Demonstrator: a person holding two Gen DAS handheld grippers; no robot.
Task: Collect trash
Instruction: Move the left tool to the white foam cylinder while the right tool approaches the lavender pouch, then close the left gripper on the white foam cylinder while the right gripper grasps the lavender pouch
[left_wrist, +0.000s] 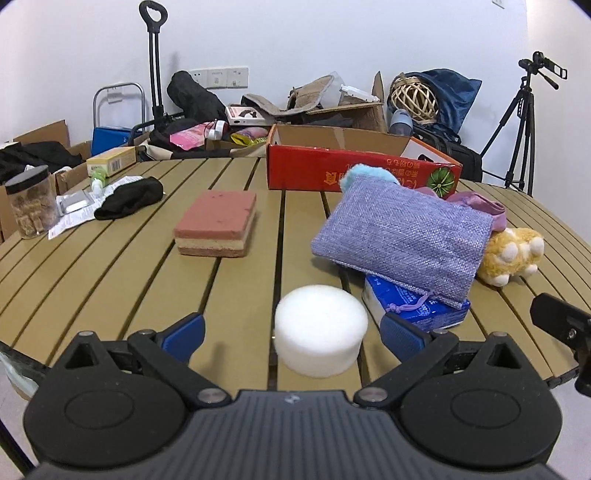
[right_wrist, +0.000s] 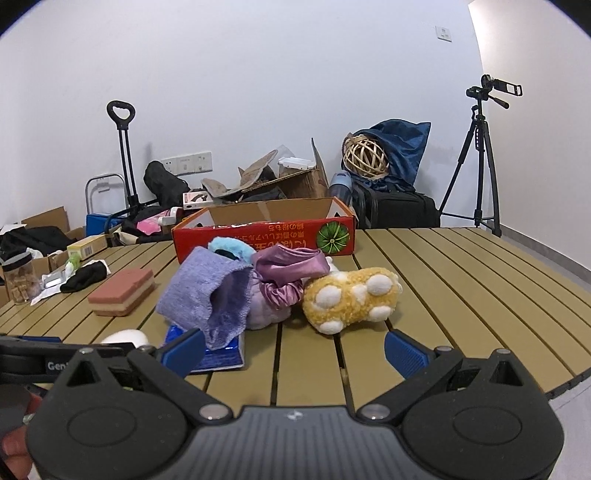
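A white round sponge (left_wrist: 320, 329) sits on the slatted table (left_wrist: 110, 280) between the tips of my open left gripper (left_wrist: 293, 334), nearer the right pad; a sliver of it shows in the right wrist view (right_wrist: 123, 338). A pink layered sponge (left_wrist: 217, 222) lies further back. A purple woven pouch (left_wrist: 400, 230) rests on a blue tissue pack (left_wrist: 417, 304), beside a yellow plush paw (left_wrist: 511, 254). My right gripper (right_wrist: 295, 350) is open and empty, facing the plush paw (right_wrist: 351, 297) and purple pouch (right_wrist: 210, 291). A red cardboard box (left_wrist: 358, 166) stands open at the back.
A black cloth (left_wrist: 129, 197), papers, a jar (left_wrist: 31, 206) and a small carton (left_wrist: 110, 159) lie at the table's left. A purple satin scrunchie (right_wrist: 284, 273) lies behind the paw. Boxes, bags, a trolley and a tripod (left_wrist: 517, 129) stand beyond the table.
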